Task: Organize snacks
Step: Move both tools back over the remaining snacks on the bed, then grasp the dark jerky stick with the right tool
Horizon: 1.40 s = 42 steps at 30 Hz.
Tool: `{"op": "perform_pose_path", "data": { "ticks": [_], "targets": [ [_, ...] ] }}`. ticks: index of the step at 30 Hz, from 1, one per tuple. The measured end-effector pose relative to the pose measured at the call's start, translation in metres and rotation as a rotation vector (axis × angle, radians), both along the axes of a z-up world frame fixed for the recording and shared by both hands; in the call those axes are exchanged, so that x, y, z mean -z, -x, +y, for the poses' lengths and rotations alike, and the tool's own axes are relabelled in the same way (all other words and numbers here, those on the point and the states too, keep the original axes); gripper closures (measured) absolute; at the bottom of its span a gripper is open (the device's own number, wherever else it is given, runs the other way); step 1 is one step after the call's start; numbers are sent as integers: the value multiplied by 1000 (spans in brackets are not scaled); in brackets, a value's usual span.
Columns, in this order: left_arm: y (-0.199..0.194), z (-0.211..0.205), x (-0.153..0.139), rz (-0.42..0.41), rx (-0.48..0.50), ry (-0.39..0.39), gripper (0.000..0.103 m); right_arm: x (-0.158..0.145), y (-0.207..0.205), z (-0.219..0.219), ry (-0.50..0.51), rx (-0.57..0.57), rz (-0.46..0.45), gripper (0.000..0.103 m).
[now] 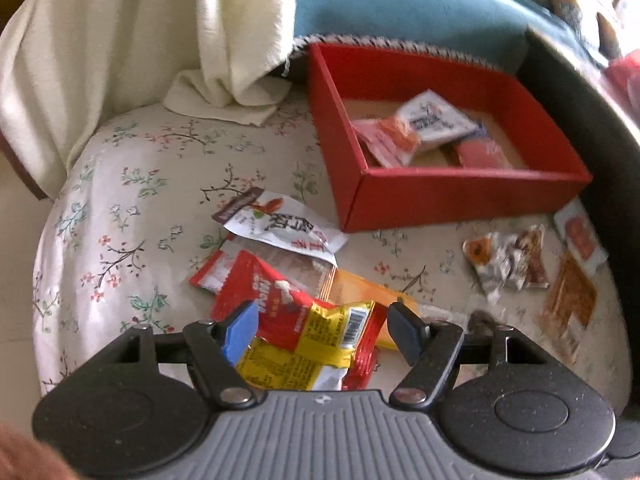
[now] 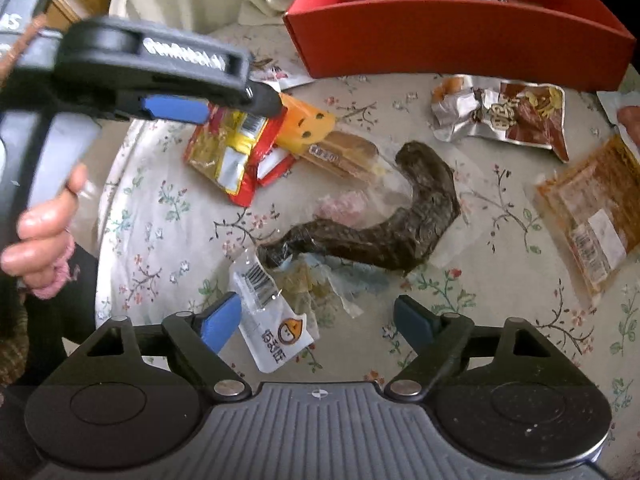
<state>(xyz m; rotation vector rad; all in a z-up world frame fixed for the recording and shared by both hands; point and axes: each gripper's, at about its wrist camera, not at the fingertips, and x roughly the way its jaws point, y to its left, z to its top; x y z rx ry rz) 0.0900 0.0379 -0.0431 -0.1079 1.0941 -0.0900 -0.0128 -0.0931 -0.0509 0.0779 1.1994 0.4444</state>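
Note:
My left gripper (image 1: 320, 332) hangs over a yellow and red snack packet (image 1: 320, 344) that lies between its fingers. A thin gap shows at the right pad, so the jaws are open. The right wrist view shows the same left gripper (image 2: 240, 107) above that yellow and red packet (image 2: 232, 148). My right gripper (image 2: 316, 320) is open over a clear packet holding a dark curved snack (image 2: 380, 232). The packet's white labelled end (image 2: 276, 336) lies between the fingers, nearer the blue left one. The red box (image 1: 440, 200) (image 2: 440, 48) at the back holds several packets.
Loose on the floral cloth (image 1: 140, 184) lie a white packet (image 1: 280, 224), a crumpled silver-brown packet (image 2: 512, 116), a flat orange packet (image 2: 592, 208) and an orange packet with a face (image 2: 308, 124). A cream blanket (image 1: 120, 40) and a teal cushion (image 1: 400, 0) rise behind. A person's hand (image 2: 44, 232) is at the left.

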Motion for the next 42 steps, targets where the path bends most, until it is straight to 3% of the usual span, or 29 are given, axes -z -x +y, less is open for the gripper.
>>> {"op": "perform_pose_path", "data": {
  "ticks": [3,6,9,13,15,19,24,27,30,33,37,42],
  "targets": [
    [-3,-1,4,8,4,-22,38,2,-1,-3,-14,5,4,11],
    [-3,9,5,38,-23,38,36,5,-3,-9,-60,31,31,4],
    [-2,15,3,64,-2,72,36,6,-2,-24,-134,122,59,4],
    [3,21,-4,64,35,41,36,7,0,-38,-225,302,73,4],
    [6,26,-8,53,26,64,36,5,1,-37,-214,359,46,4],
    [9,38,-11,52,1,120,36,3,-9,-26,-85,398,-42,2],
    [10,41,-11,67,6,158,36,4,-24,-26,-108,457,-38,0],
    [10,47,-11,69,-14,176,36,9,-20,-42,-240,480,-17,0],
    [10,51,-7,89,-36,197,35,26,-17,-68,-515,531,116,0],
    [7,48,-1,124,-36,213,35,48,-17,-79,-724,561,226,0],
    [7,40,2,131,-11,195,35,54,-25,-78,-803,563,210,0],
    [7,37,6,141,-10,178,32,42,-48,-65,-906,499,121,2]
  ]
}}
